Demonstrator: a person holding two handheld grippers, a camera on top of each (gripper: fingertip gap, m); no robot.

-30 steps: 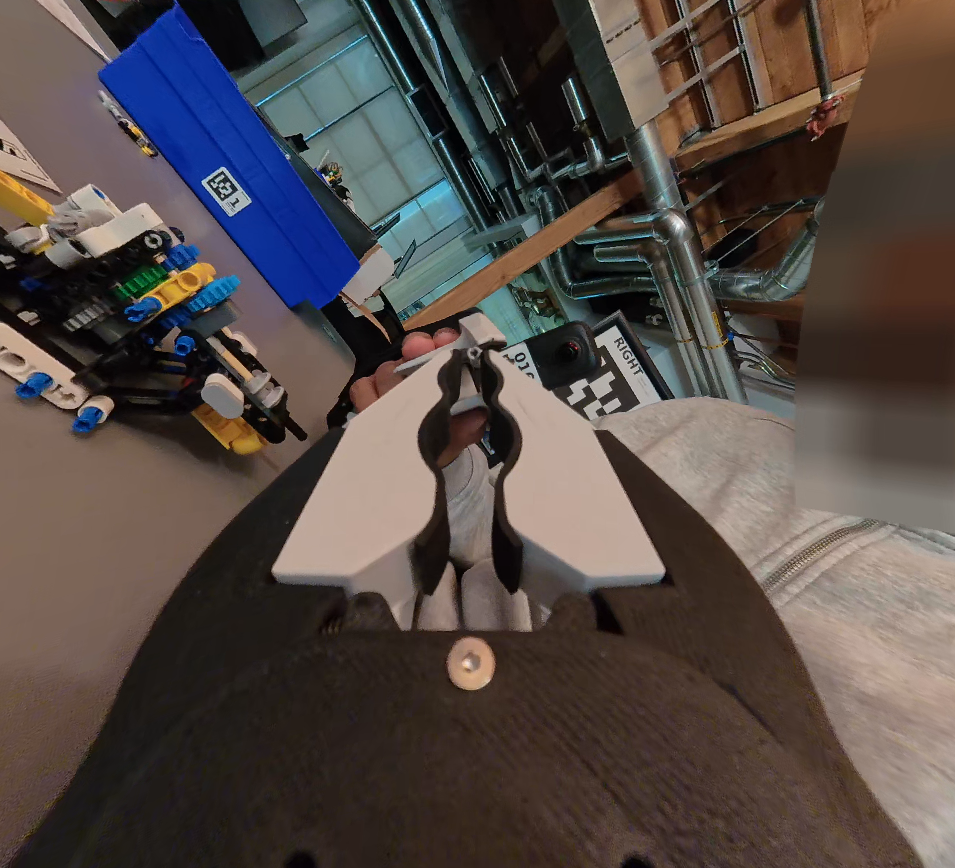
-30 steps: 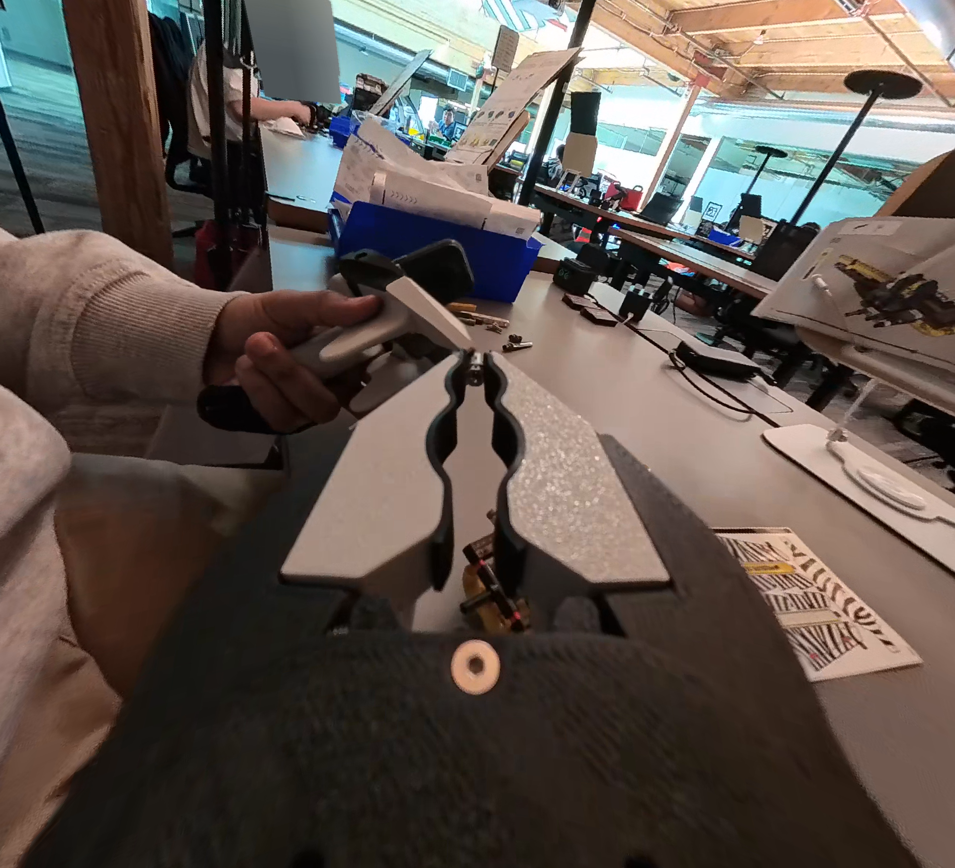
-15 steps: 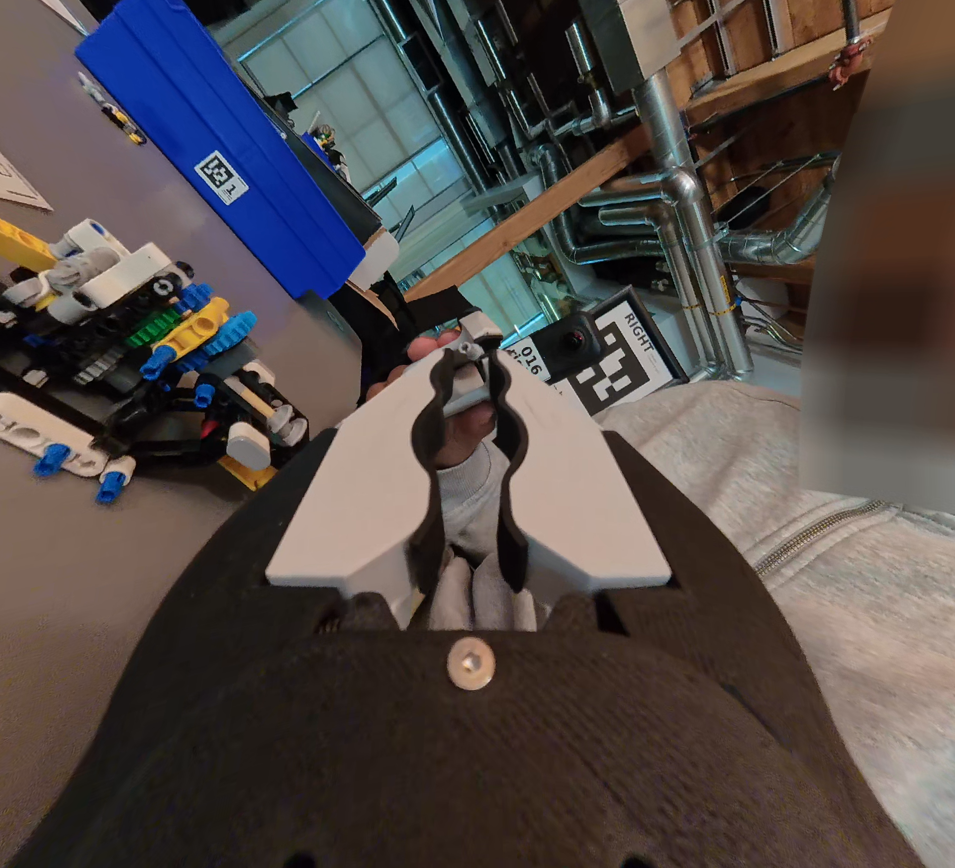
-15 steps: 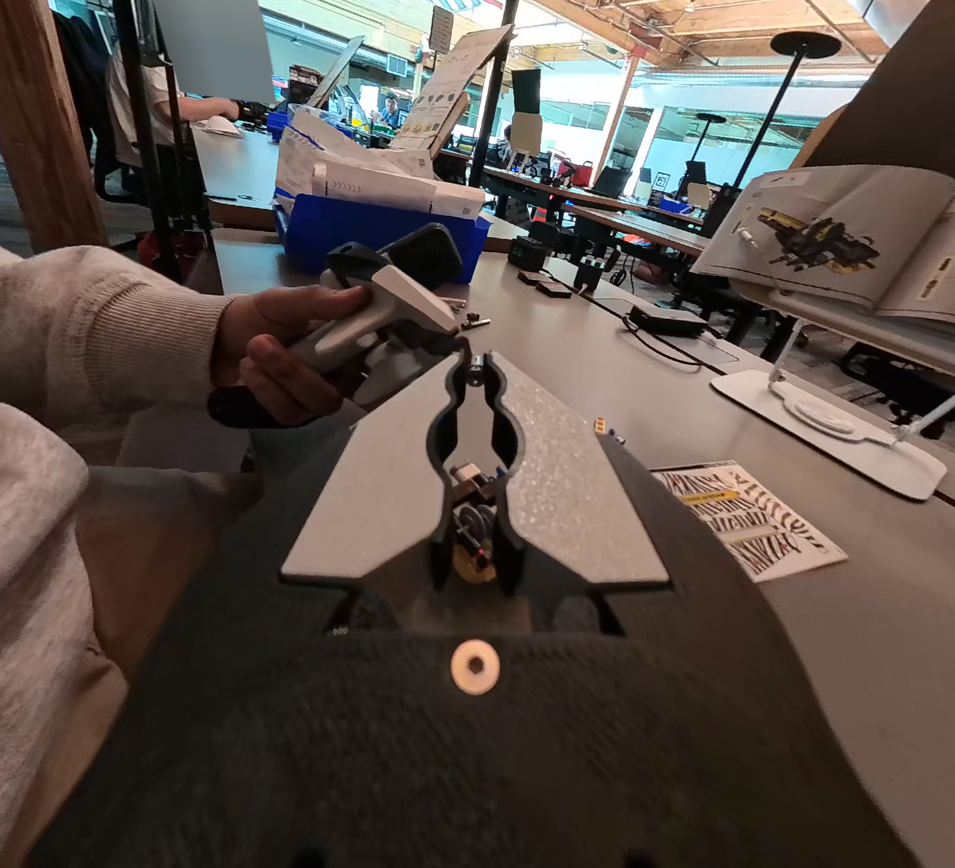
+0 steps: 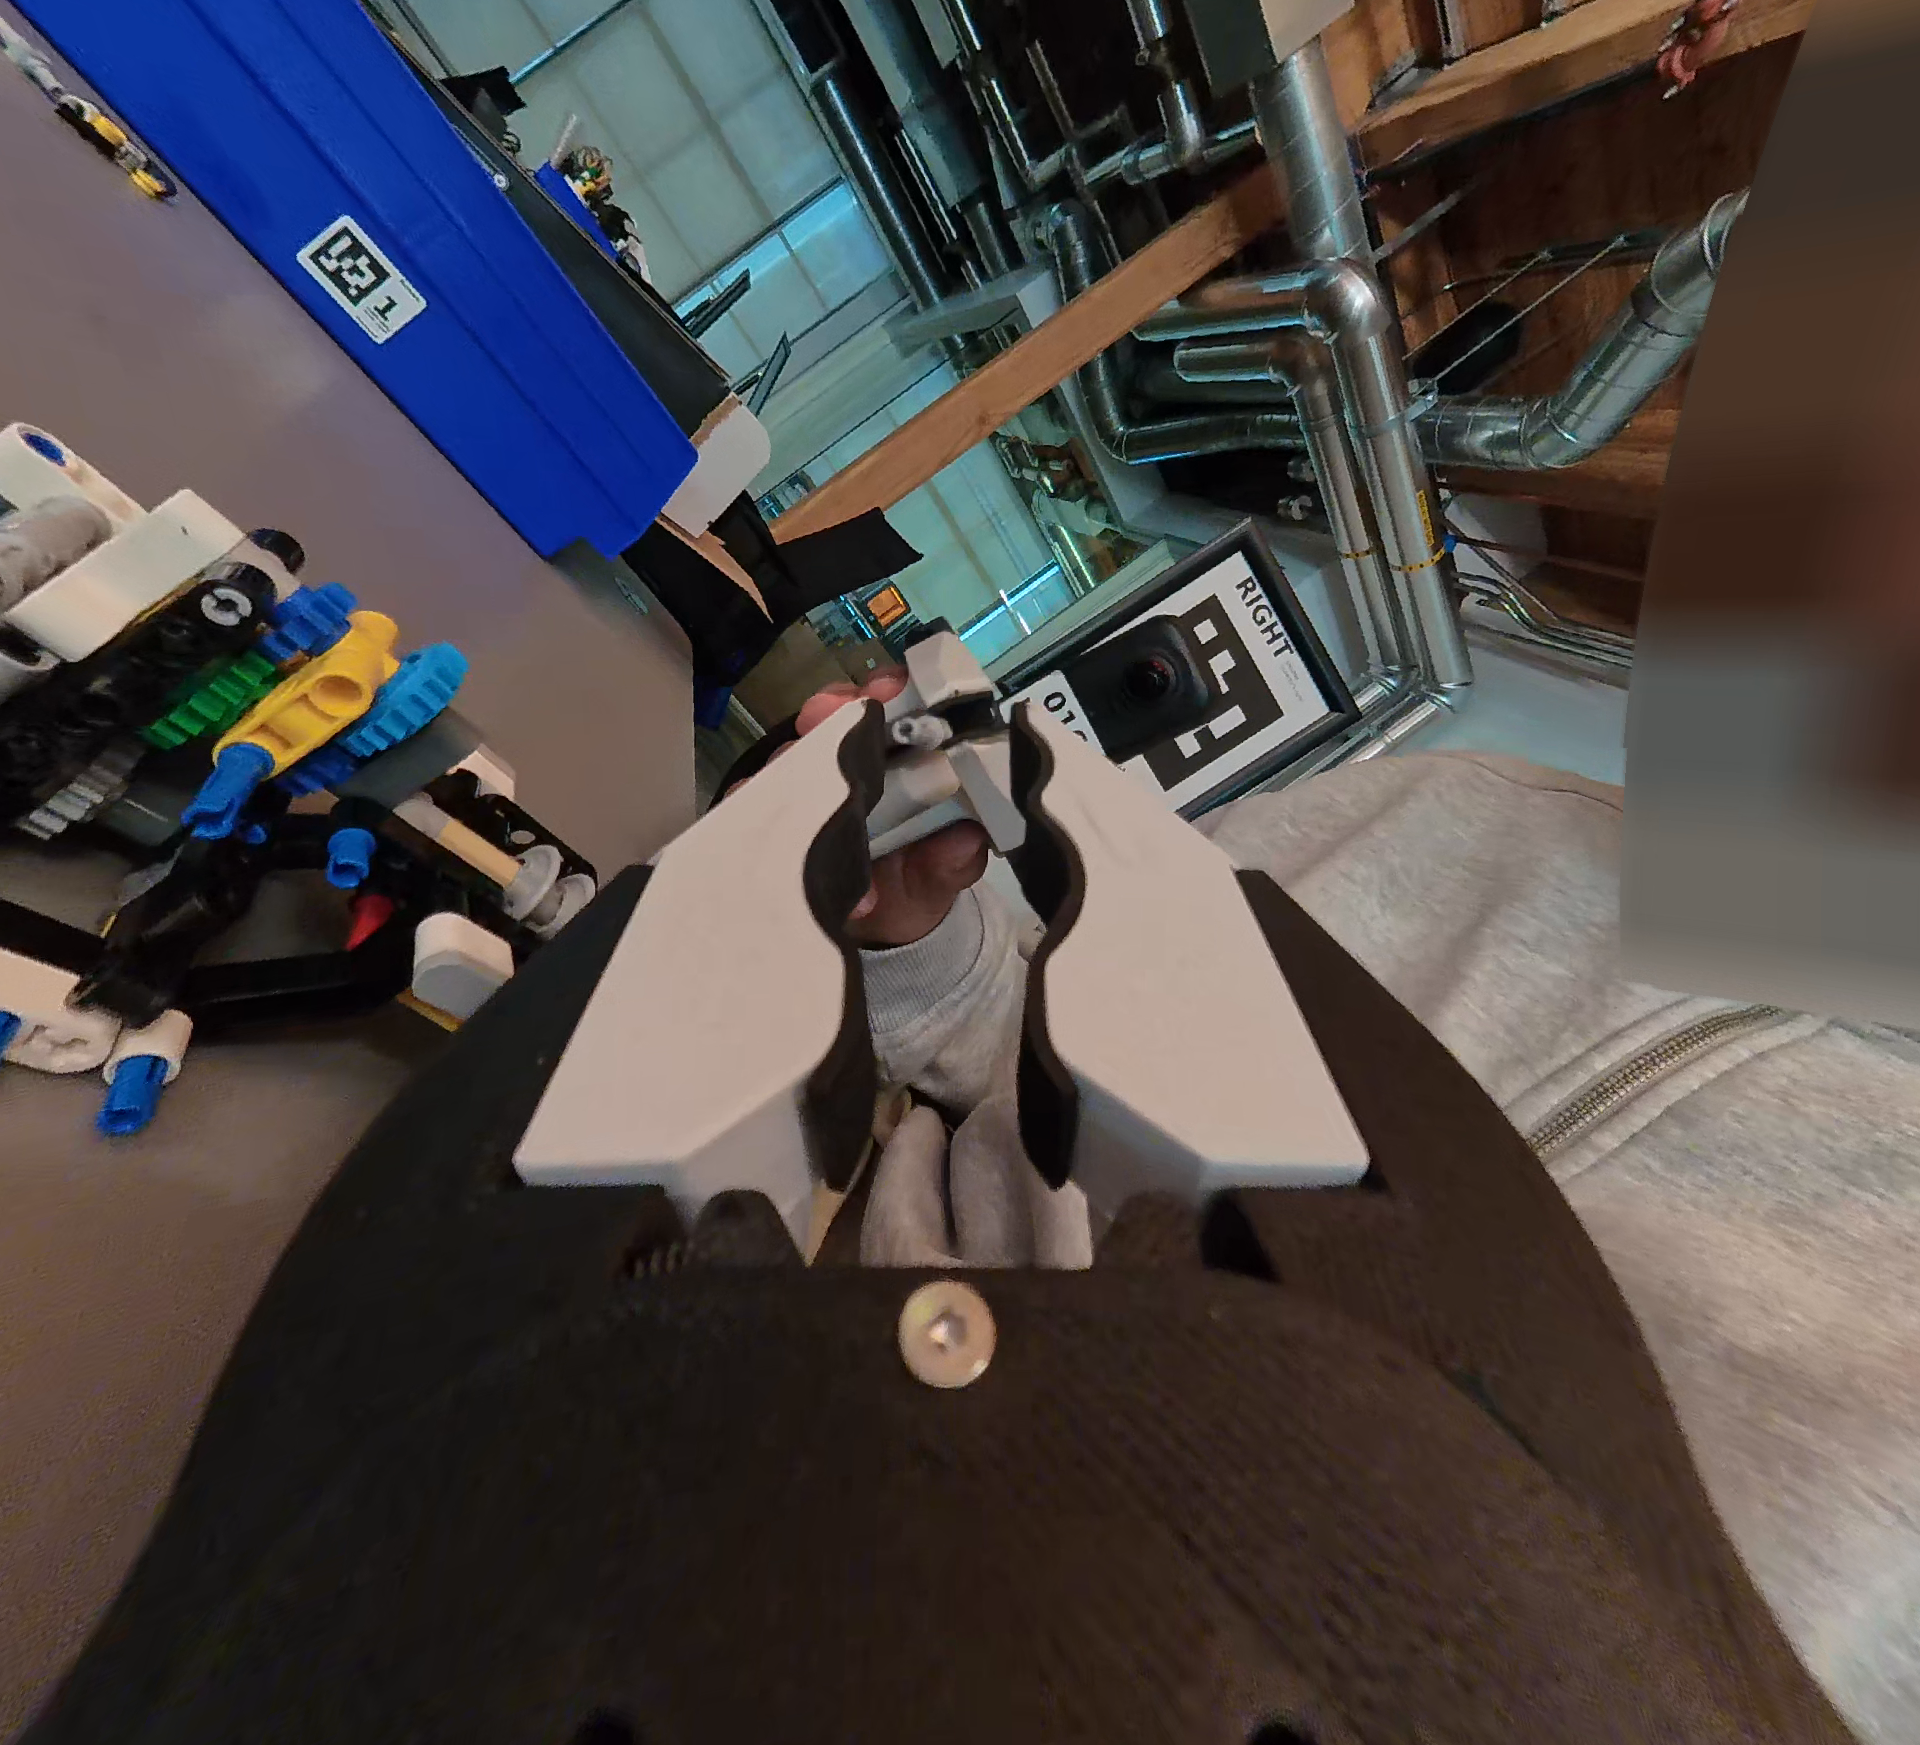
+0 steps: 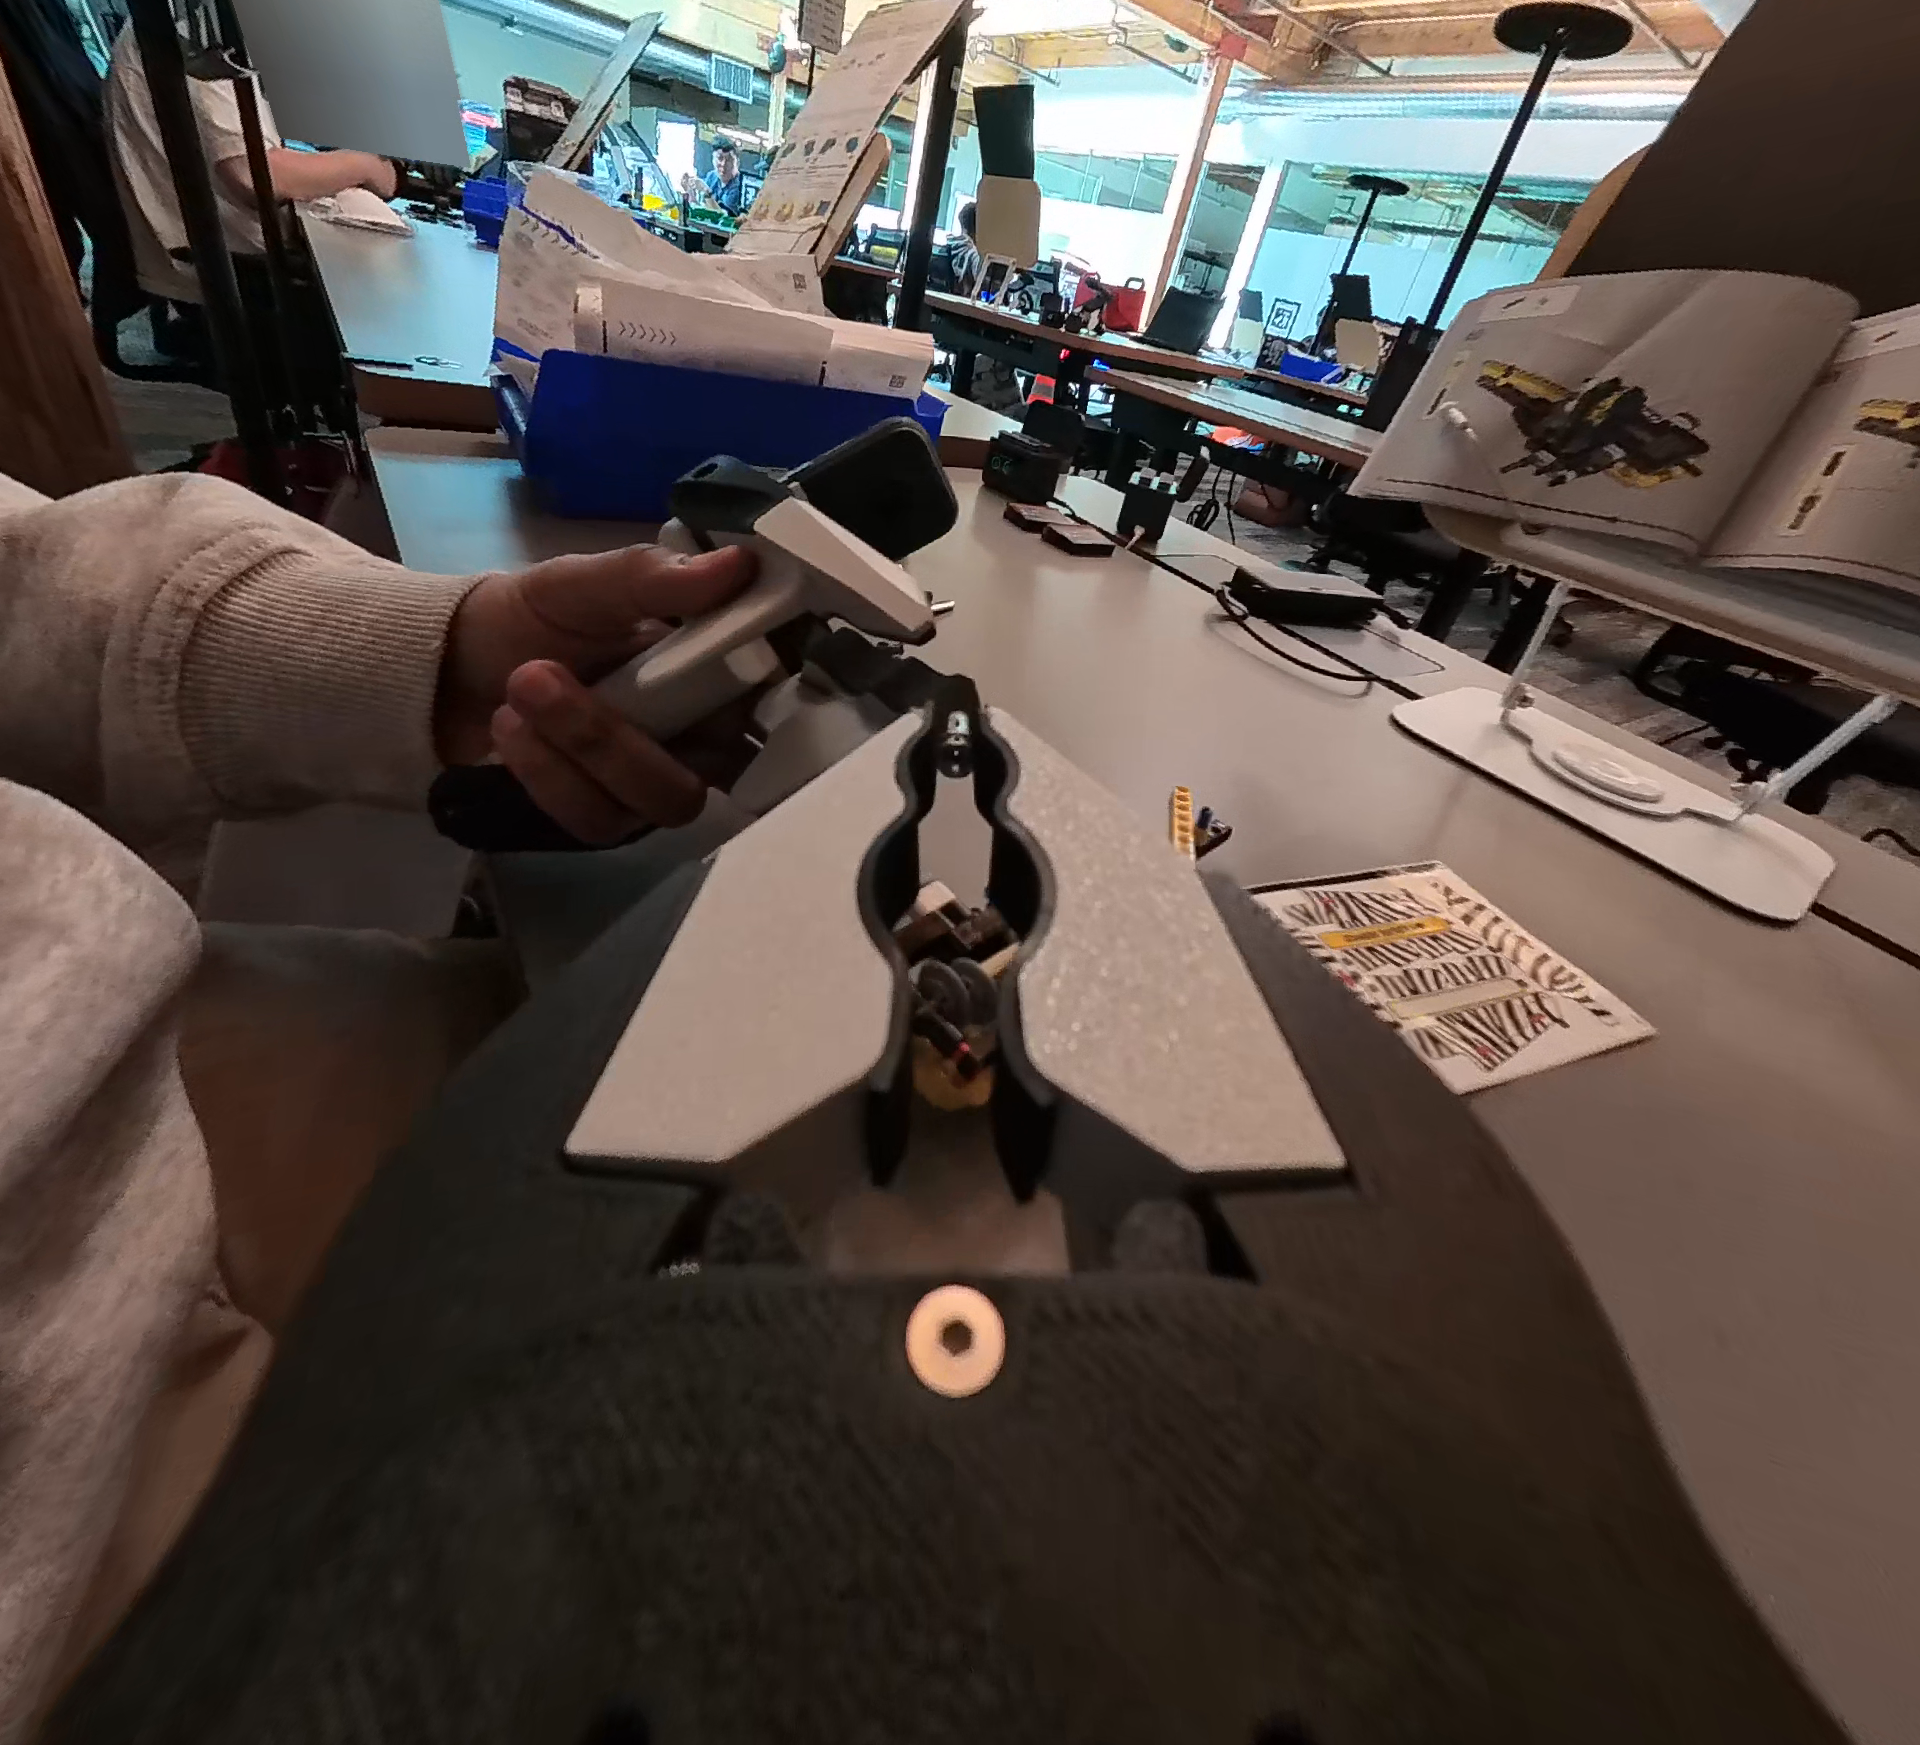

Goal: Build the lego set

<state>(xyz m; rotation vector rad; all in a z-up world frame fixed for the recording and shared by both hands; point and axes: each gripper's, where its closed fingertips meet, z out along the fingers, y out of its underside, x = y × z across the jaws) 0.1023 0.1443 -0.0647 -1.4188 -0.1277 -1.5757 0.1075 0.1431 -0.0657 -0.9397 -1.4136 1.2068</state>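
Half-built model (image 5: pixel 239 760) on surface (image 5: pixel 436 490), manual (image 6: pixel 1621 428) open; much left. Left gripper (image 5: pixel 940 739) jaws parted, empty; right gripper (image 6: pixel 956 739) jaws pinching small pin (image 6: pixel 954 731).

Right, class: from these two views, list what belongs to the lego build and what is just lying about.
Job in hand:
partly built black, yellow and blue lego model; small grey pin pinched by the right gripper; open paper instruction booklet; zebra-striped sticker sheet.

Lying about:
flat black box with a cable; two small dark-brown blocks.
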